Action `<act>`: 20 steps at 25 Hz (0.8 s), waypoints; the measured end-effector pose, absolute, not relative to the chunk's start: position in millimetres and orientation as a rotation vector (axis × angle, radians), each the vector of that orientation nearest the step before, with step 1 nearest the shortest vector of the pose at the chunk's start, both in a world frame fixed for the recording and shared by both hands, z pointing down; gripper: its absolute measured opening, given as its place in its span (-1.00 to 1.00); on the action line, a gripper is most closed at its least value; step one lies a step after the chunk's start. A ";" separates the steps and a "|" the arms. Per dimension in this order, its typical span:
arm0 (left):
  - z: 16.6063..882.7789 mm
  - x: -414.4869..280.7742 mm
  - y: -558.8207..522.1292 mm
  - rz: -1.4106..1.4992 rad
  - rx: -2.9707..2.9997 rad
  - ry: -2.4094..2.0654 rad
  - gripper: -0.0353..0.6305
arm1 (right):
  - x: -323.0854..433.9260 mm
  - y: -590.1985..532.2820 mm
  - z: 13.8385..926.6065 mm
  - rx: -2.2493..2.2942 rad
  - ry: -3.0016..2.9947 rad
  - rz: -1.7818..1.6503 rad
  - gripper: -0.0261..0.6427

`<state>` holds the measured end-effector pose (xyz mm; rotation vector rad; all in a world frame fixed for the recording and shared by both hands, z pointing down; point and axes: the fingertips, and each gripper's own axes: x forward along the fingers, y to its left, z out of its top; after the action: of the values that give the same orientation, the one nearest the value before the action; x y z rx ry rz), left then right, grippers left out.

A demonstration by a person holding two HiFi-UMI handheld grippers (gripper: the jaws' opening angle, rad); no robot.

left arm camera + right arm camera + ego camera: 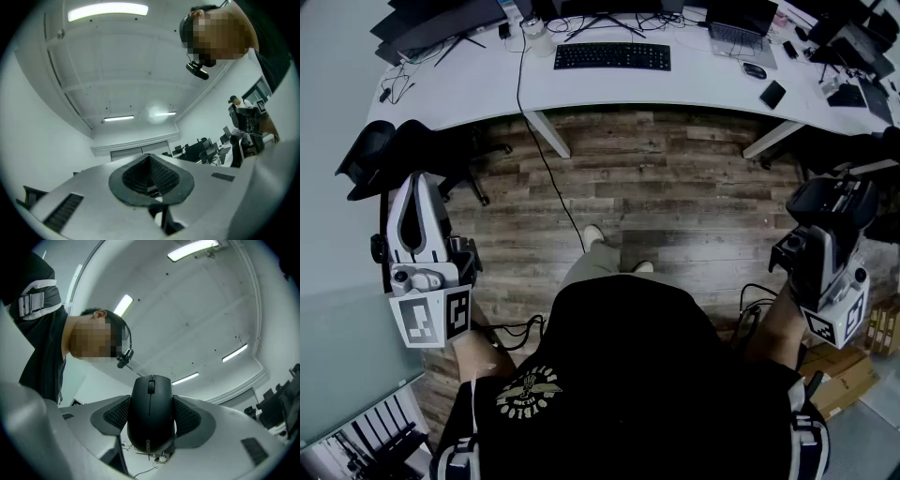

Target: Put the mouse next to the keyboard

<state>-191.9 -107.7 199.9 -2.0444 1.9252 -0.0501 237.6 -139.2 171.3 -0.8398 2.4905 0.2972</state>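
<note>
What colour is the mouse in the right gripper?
Black; the mouse shows best in the right gripper view.

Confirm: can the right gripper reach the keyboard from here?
Probably not yet. The right gripper, shut on the mouse, is well back from the desk; the keyboard lies beyond a stretch of floor. Nothing blocks the way.

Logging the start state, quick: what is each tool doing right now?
Left tool: closed, nothing in it.
Right tool: closed on the black mouse.
</note>
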 end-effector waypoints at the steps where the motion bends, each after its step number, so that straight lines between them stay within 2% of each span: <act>1: 199.4 -188.6 -98.4 -0.047 -2.054 1.922 -0.89 | 238.7 -126.9 166.6 -0.837 2.488 0.314 -0.07; 13: 205.2 -197.8 -27.4 -0.001 -2.130 1.858 -0.89 | 207.2 -38.9 141.0 -0.892 2.473 0.405 -0.07; 20: 225.5 -258.4 19.3 0.037 -2.155 1.898 -0.89 | 155.7 4.4 142.8 -0.926 2.492 0.410 -0.07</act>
<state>-258.4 19.3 225.5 -2.1555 1.8982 0.0369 155.7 4.4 142.8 -0.9261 2.4919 0.4098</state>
